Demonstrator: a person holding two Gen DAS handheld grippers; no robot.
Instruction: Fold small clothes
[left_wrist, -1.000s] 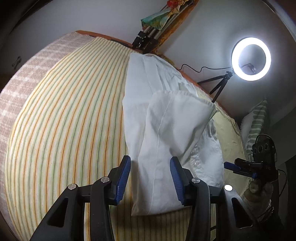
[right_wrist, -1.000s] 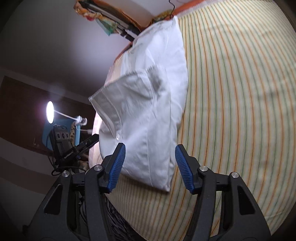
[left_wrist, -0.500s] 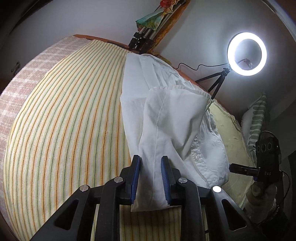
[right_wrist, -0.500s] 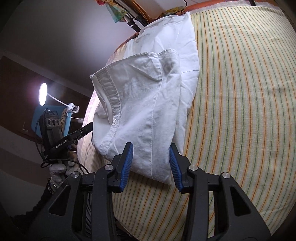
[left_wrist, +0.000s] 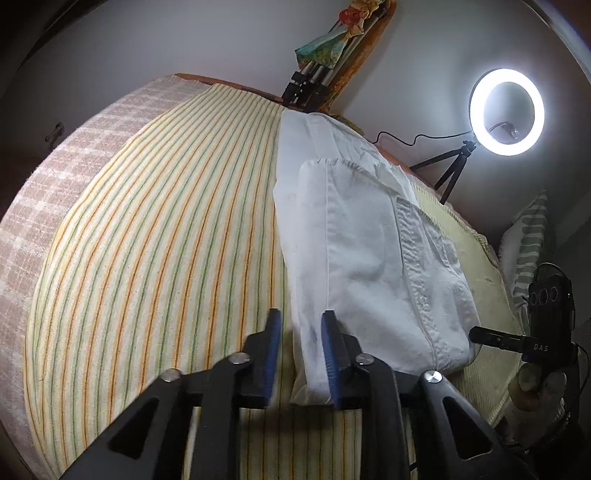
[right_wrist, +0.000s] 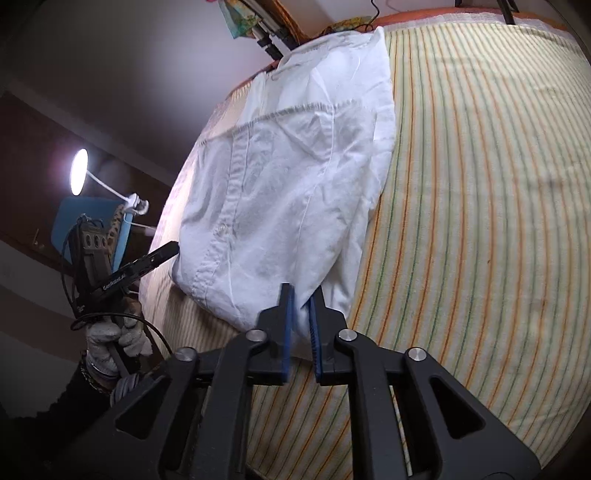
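Observation:
A white button shirt (left_wrist: 369, 254) lies partly folded on a striped bedsheet (left_wrist: 166, 240); it also shows in the right wrist view (right_wrist: 288, 192). My left gripper (left_wrist: 300, 321) has its blue pads closed around the shirt's near corner, with a fold of cloth between them. My right gripper (right_wrist: 301, 297) is shut on the shirt's near edge, with the cloth pinched between its pads. The shirt's near end is lifted a little off the sheet. The right gripper (left_wrist: 517, 339) shows at the right of the left wrist view, and the left gripper (right_wrist: 147, 264) at the left of the right wrist view.
A lit ring light on a tripod (left_wrist: 506, 110) stands beyond the bed. A striped pillow (left_wrist: 528, 236) lies at the right. A pink checked blanket (left_wrist: 55, 177) covers the bed's left edge. A tripod bundle (left_wrist: 314, 77) leans by the wall.
Both grippers have gone from wide open to shut on the shirt's near edge. The shirt's near end has risen and its folded flap has spread flatter.

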